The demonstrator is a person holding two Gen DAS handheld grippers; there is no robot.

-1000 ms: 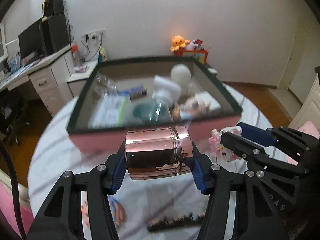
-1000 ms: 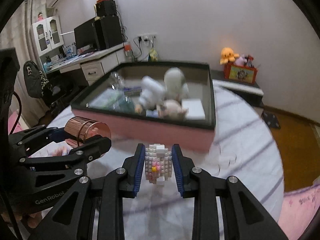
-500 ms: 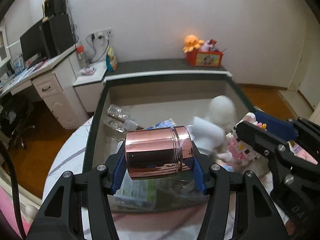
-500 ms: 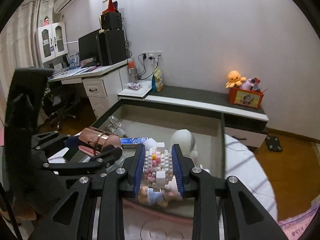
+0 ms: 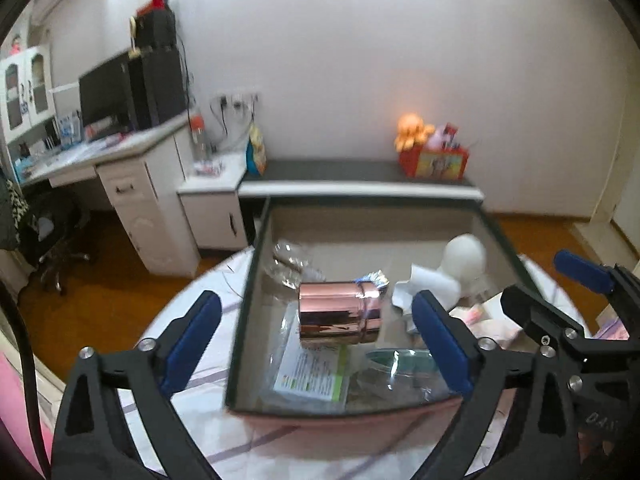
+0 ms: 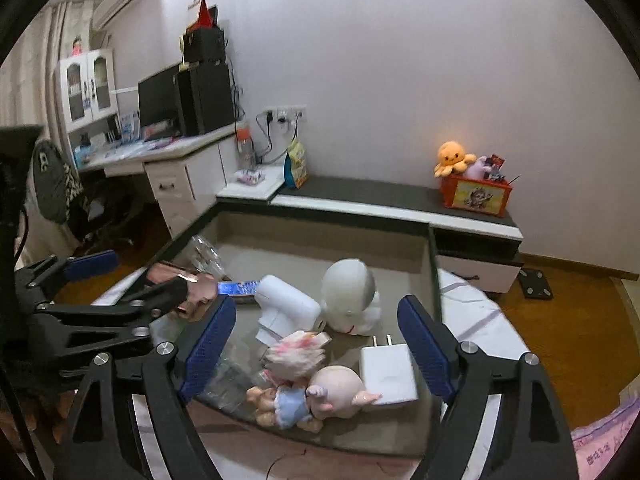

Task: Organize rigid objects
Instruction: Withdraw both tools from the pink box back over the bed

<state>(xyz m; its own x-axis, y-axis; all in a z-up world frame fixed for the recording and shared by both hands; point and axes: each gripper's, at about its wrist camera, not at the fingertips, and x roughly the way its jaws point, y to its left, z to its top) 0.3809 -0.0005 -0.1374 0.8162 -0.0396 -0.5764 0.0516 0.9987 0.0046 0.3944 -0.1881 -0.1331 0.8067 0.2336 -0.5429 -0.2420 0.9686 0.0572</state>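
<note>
Both my tools gape wide, L & R, holding nothing. Can lies in box on counter; brick toy in too, near doll. 2 items done; can't see what's left.

Home bedroom-study — desk, plush octopus

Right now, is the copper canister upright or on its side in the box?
On its side. The copper canister lies with its lid end pointing right, inside the box, clear of the open left tongs.
</note>
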